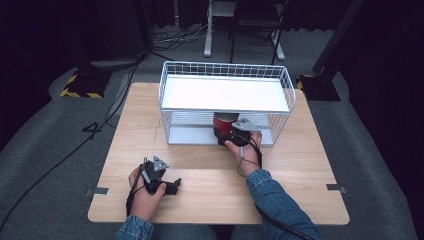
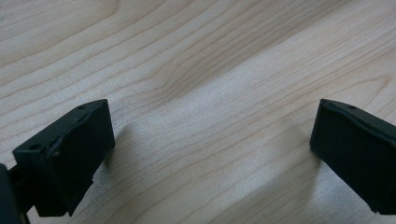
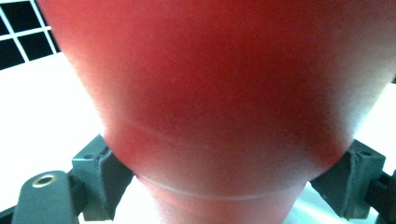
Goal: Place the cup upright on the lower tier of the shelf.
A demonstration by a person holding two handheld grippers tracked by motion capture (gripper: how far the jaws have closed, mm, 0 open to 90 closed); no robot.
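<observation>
Right gripper [image 1: 235,136] pinches the red cup [image 1: 224,125] on the wire rack's [image 1: 288,90] lower shelf at 12 o'clock; next, likely release; left gripper [image 1: 172,186] idles, jaws spread.

Blue denim sleeves [image 1: 280,200], black grippers with blocky black jaws, grey three-cornered top plates, trailing black cables
</observation>
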